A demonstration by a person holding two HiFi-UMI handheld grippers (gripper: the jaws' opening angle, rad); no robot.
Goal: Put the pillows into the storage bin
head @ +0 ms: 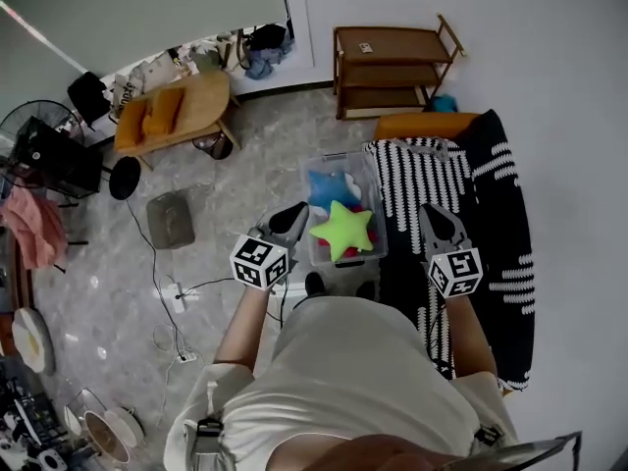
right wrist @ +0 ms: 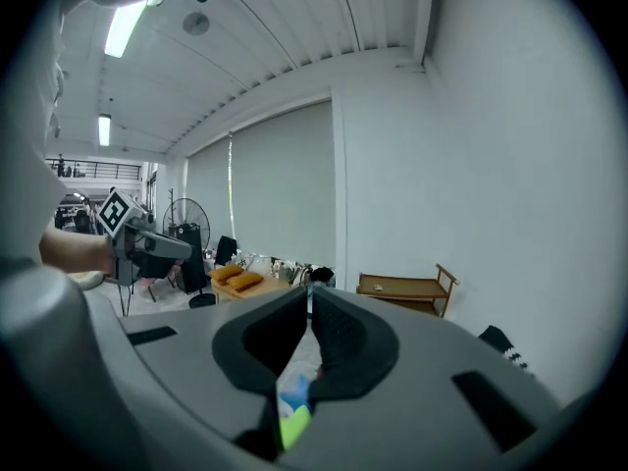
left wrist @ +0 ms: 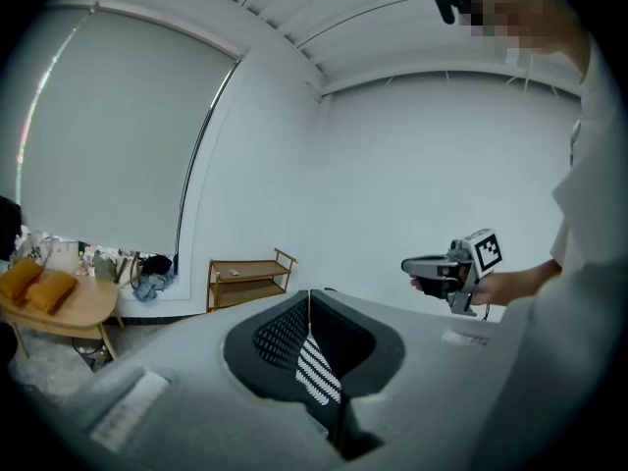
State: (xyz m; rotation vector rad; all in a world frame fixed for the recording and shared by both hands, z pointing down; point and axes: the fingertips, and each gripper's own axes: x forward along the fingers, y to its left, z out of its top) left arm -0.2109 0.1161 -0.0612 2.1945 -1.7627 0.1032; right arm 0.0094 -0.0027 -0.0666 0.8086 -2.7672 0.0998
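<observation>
Closest to me are my two grippers, one at each side of the storage bin point(head: 339, 261). The left gripper point(head: 295, 213) hangs just beside the bin's left wall, clenched with its tips meeting and nothing held. The stripes showing through the slit below those tips seem to be the blanket beyond the bin, though that view is too tight to be sure. The right gripper point(head: 433, 213) sits off the bin's right side, over the black-and-white striped blanket point(head: 412, 189), also clenched on nothing, its pads pressed together.

The clear bin stands on the floor point(head: 245, 170) between the two grippers. A green star pillow point(head: 343, 230) lies on top inside it, toward its near end. A blue pillow point(head: 329, 186) lies at its far end, and a bit of red shows under the star. Beyond the bin, to its far right, stands a wooden shelf point(head: 388, 72). Well off to the bin's far left, a low wooden table point(head: 201, 106) carries orange cushions point(head: 162, 114).
</observation>
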